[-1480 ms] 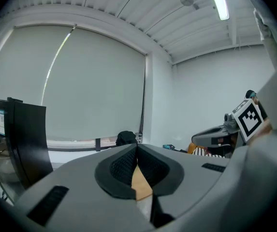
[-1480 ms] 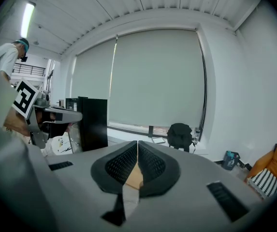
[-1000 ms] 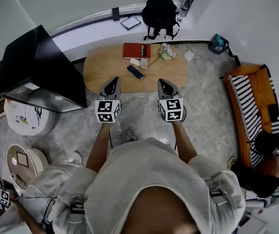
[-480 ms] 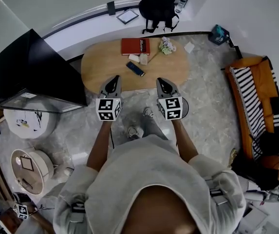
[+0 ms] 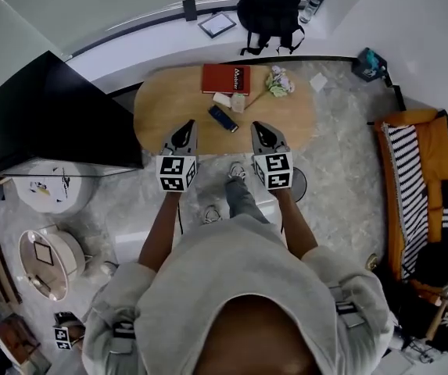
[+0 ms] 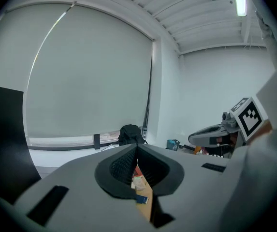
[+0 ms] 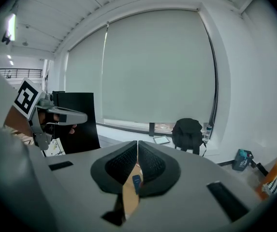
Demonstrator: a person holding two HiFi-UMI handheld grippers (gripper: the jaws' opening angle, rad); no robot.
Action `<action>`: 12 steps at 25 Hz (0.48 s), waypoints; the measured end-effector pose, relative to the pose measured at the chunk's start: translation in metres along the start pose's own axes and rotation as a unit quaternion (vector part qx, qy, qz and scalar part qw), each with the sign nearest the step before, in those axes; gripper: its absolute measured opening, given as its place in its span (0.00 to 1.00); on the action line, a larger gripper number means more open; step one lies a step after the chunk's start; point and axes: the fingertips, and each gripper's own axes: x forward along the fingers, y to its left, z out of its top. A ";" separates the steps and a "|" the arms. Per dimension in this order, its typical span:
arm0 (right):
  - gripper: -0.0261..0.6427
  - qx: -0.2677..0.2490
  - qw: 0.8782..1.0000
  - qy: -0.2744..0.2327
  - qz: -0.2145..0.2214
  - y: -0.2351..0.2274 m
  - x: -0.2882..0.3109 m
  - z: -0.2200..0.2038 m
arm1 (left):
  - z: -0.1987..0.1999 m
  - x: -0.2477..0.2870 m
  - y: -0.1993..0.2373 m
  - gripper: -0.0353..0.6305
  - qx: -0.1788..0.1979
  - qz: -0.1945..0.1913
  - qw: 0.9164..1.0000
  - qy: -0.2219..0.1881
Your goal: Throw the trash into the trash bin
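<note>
An oval wooden table holds a crumpled pale wad, two small white scraps, a red book and a dark blue flat bar. My left gripper and right gripper hover side by side at the table's near edge, tips pointing at it. Both are shut and hold nothing. In the left gripper view the left gripper has its jaws meeting, with the blue bar seen below them. The right gripper looks the same, the bar beyond it.
A big black block stands left of the table. Two round white containers sit on the floor at left. A black backpack leans on the far wall; an orange sofa is right. A small dark round thing lies by my right arm.
Both grippers have moved forward and lower, from over the floor to the table's near edge. The person has stepped toward the table; a foot shows below the grippers.
</note>
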 end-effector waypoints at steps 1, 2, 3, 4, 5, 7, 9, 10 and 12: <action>0.08 0.000 1.000 0.000 0.005 -0.006 0.007 0.003 | 0.004 0.008 0.002 0.08 0.000 0.004 1.000 0.000; 0.09 0.000 1.000 0.000 0.010 -0.012 0.015 0.006 | 0.007 0.015 0.004 0.08 0.000 0.009 1.000 0.000; 0.09 -0.001 1.000 0.000 0.015 -0.019 0.022 0.009 | 0.011 0.023 0.006 0.08 0.000 0.015 1.000 0.000; 0.09 -0.002 1.000 0.001 0.021 -0.025 0.030 0.013 | 0.015 0.030 0.009 0.08 -0.001 0.021 1.000 0.001; 0.08 -0.004 1.000 0.001 0.026 -0.031 0.038 0.017 | 0.018 0.038 0.012 0.08 -0.001 0.027 1.000 0.001; 0.09 -0.008 0.999 0.001 0.036 -0.042 0.053 0.024 | 0.023 0.051 0.017 0.08 -0.002 0.039 0.999 0.004; 0.09 -0.011 0.999 0.003 0.047 -0.052 0.066 0.029 | 0.026 0.062 0.021 0.08 -0.005 0.051 0.999 0.007; 0.09 -0.012 0.999 0.004 0.053 -0.057 0.072 0.031 | 0.026 0.066 0.022 0.08 -0.006 0.058 0.998 0.010; 0.09 -0.012 0.998 0.005 0.064 -0.066 0.084 0.034 | 0.027 0.075 0.025 0.08 -0.008 0.069 0.997 0.015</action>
